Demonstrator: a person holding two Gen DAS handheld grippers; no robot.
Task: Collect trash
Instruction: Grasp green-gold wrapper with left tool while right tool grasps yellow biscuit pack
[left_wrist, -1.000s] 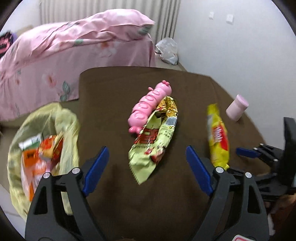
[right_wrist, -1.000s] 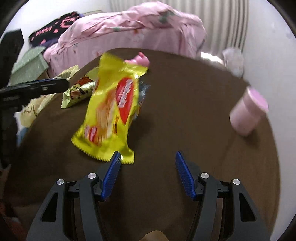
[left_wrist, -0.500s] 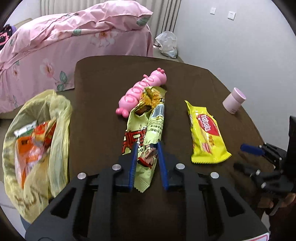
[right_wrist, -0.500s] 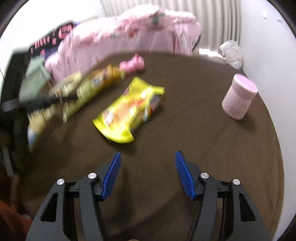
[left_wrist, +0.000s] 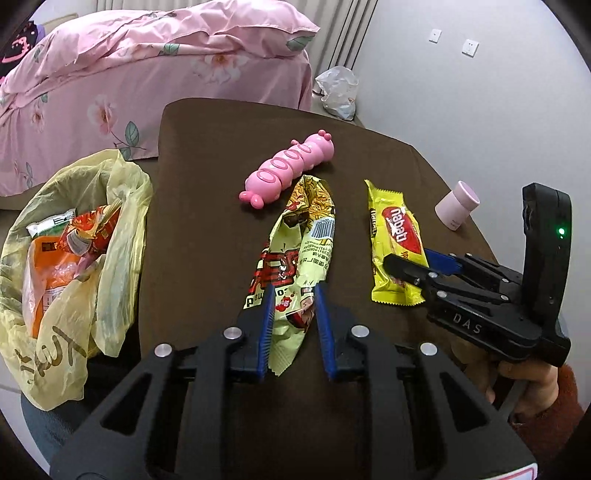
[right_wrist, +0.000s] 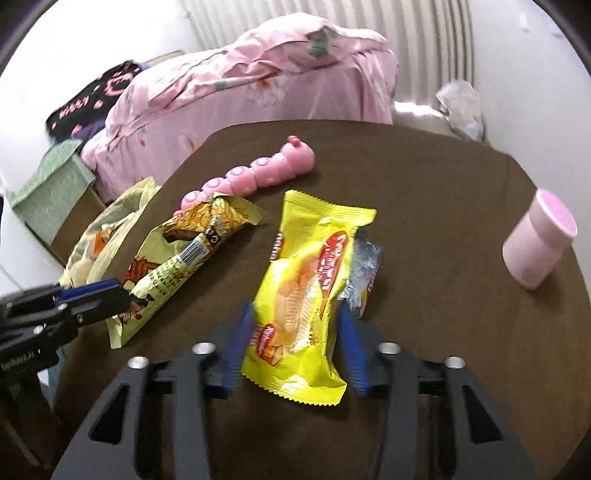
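Observation:
A green-yellow snack wrapper (left_wrist: 295, 254) lies on the brown table (left_wrist: 207, 206); my left gripper (left_wrist: 293, 299) is shut on its near end. It also shows in the right wrist view (right_wrist: 177, 258). A yellow biscuit wrapper (right_wrist: 306, 288) lies to its right; my right gripper (right_wrist: 295, 321) has closed around its near end, jaws touching its sides. The biscuit wrapper (left_wrist: 395, 240) and right gripper (left_wrist: 417, 264) show in the left wrist view. A yellow trash bag (left_wrist: 70, 254) with wrappers inside hangs at the table's left edge.
A pink caterpillar toy (left_wrist: 290, 170) lies behind the wrappers. A pink cup (right_wrist: 535, 240) stands at the table's right side. A bed with pink bedding (left_wrist: 140, 74) is beyond the table. A white plastic bag (left_wrist: 338, 92) sits on the floor by the wall.
My left gripper closed on the green-yellow wrapper's near end. My right gripper moved back in to the yellow biscuit wrapper and narrowed around it.

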